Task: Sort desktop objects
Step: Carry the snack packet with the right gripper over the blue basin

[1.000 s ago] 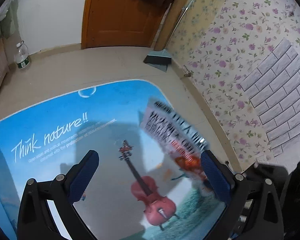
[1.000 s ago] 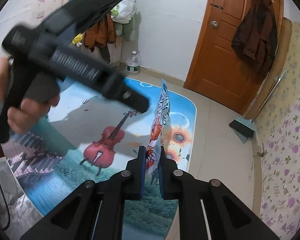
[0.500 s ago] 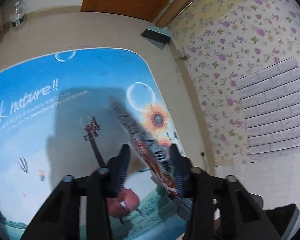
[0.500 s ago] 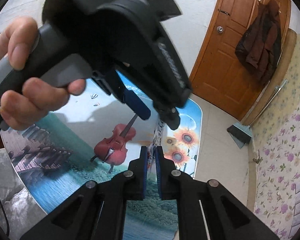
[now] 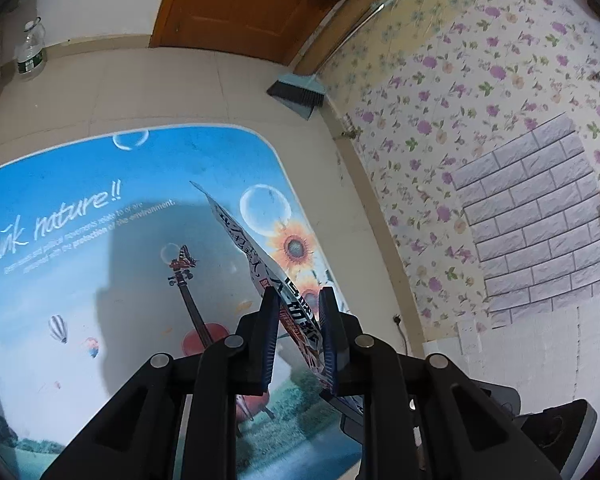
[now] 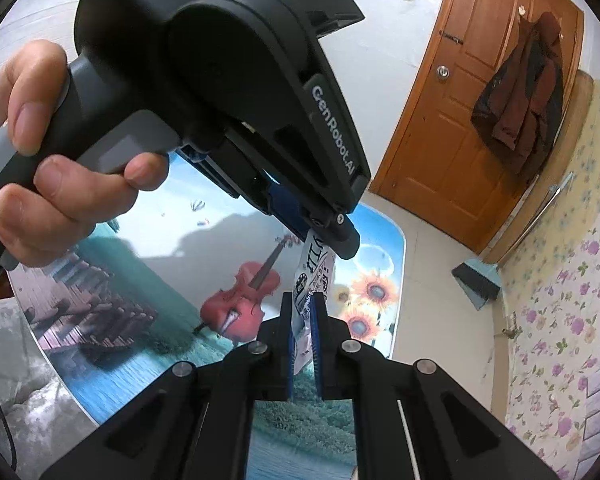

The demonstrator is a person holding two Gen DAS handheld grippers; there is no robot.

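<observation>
Both tongs are clamped on the same printed packet (image 5: pixel 260 264) — the left gripper (image 5: pixel 300 334) and the right gripper (image 6: pixel 303 334) each pinching it tight — holding it in the air above the picture-printed tabletop (image 5: pixel 80 280).

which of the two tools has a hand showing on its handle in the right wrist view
The left tool, the big black one coming in from the upper left: a hand wraps its grey handle. The right tool at the bottom shows only its black fingers, no hand.
</observation>
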